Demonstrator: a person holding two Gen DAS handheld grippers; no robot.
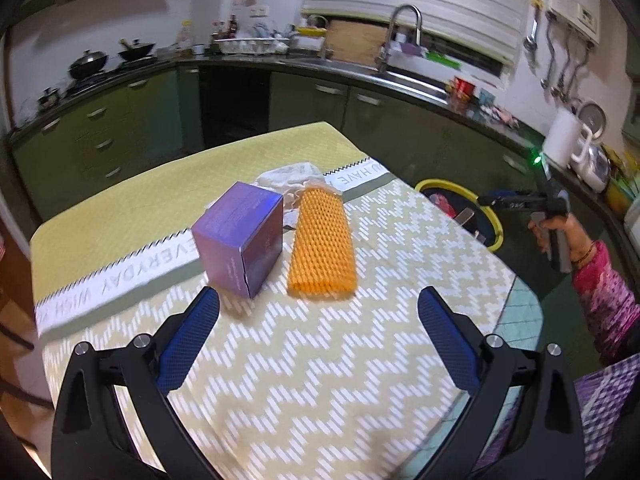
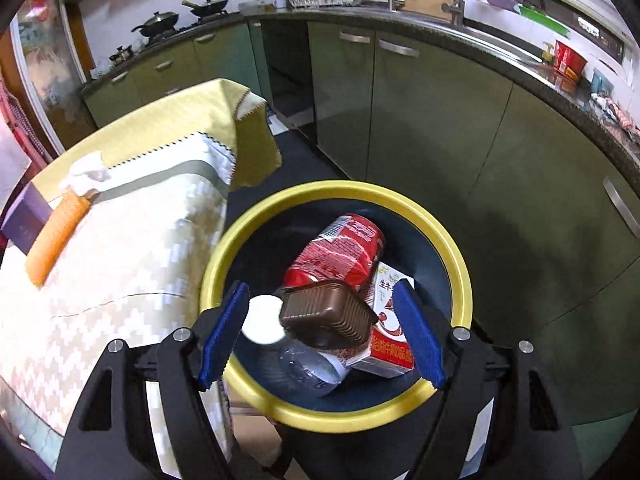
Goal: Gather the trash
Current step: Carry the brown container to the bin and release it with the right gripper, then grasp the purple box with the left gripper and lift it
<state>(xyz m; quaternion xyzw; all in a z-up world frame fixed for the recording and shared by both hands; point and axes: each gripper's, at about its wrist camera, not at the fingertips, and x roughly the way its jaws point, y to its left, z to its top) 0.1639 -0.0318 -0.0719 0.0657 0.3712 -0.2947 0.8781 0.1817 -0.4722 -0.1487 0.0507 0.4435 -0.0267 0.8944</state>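
Note:
A purple box (image 1: 240, 240) and an orange foam net sleeve (image 1: 323, 242) lie side by side on the table, with crumpled white paper (image 1: 290, 175) behind them. My left gripper (image 1: 318, 336) is open and empty, just in front of them. My right gripper (image 2: 322, 334) is open above the yellow-rimmed bin (image 2: 460, 264) beside the table. In the bin lie a red can (image 2: 340, 252), a brown plastic tray (image 2: 326, 314), a clear bottle with a white cap (image 2: 264, 319) and a red-and-white carton (image 2: 386, 348). The brown tray sits between the right fingers, untouched.
The table (image 1: 304, 380) carries a zigzag cloth; its right edge borders the bin (image 1: 494, 216). Green kitchen cabinets (image 2: 440, 120) and a counter with sink curve behind. The purple box (image 2: 26, 216) and orange sleeve (image 2: 56, 236) show at the left of the right wrist view.

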